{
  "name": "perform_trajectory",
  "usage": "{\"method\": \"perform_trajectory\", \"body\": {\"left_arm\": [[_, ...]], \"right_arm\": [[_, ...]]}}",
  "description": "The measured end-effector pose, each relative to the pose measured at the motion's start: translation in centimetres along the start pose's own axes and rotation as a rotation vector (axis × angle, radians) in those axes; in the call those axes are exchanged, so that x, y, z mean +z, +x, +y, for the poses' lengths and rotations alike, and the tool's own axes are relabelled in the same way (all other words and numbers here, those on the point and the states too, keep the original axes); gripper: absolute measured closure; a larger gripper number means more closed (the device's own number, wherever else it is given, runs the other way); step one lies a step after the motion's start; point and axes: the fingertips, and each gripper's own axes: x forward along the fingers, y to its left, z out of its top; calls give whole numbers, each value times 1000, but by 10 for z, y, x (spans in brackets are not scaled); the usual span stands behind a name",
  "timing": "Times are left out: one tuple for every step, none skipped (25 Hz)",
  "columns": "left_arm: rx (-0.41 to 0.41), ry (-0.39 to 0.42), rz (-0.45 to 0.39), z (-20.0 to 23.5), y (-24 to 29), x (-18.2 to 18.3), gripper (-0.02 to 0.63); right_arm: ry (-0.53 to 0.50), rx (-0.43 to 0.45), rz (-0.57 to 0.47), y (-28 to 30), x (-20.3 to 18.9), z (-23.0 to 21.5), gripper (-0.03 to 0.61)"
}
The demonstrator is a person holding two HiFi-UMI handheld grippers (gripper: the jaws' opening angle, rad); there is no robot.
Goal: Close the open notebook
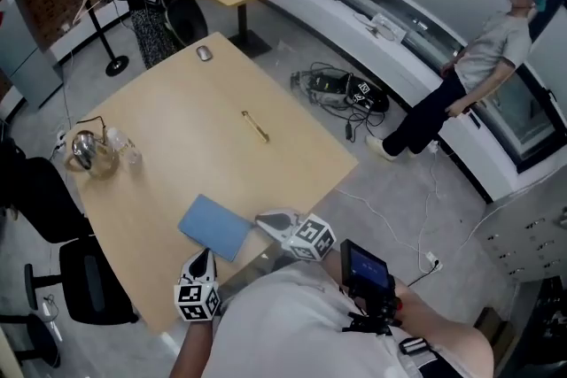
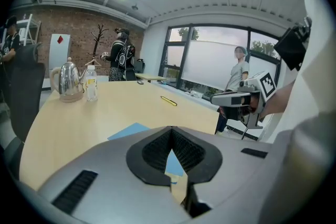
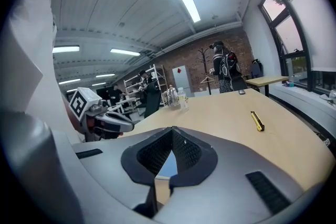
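Notebook (image 1: 215, 227) lies shut, flat on table (image 1: 177, 128): task judged done. Left gripper (image 1: 205, 259) and right gripper (image 1: 264, 219) hang clear, jaws pressed together on nothing, as nothing needs holding.

Shut claw (image 3: 171, 131), blue notebook (image 3: 167, 164) beyond
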Motion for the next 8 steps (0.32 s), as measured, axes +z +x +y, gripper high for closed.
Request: {"method": "perform_trajectory", "body": {"left_arm": [[-6,-2,-4,0,4,2,611],[-13,-4,-8,-1,7,4,611],[-16,-5,-10,-1,6,3,611],[-13,-5,-10,0,2,0,611],[0,-6,-9,4,-6,-7,611],[18,-7,-7,9,-16,-15,611],[37,-8,-5,16,-25,-23,611],[56,-9,-4,22,-33,-31,611]], "right_arm": [[-3,-10,0,-2,2,-4,563],[-5,-17,3,-3,3,-7,563],[-5,-20,5,-3,2,-6,563],[-2,-14,6,1,-2,-2,563],[2,1,7,7,-8,6,563],[7,21,7,17,-15,16,563],[11,44,7,27,-22,27,563],[13,66,7,38,-29,36,563]]}}
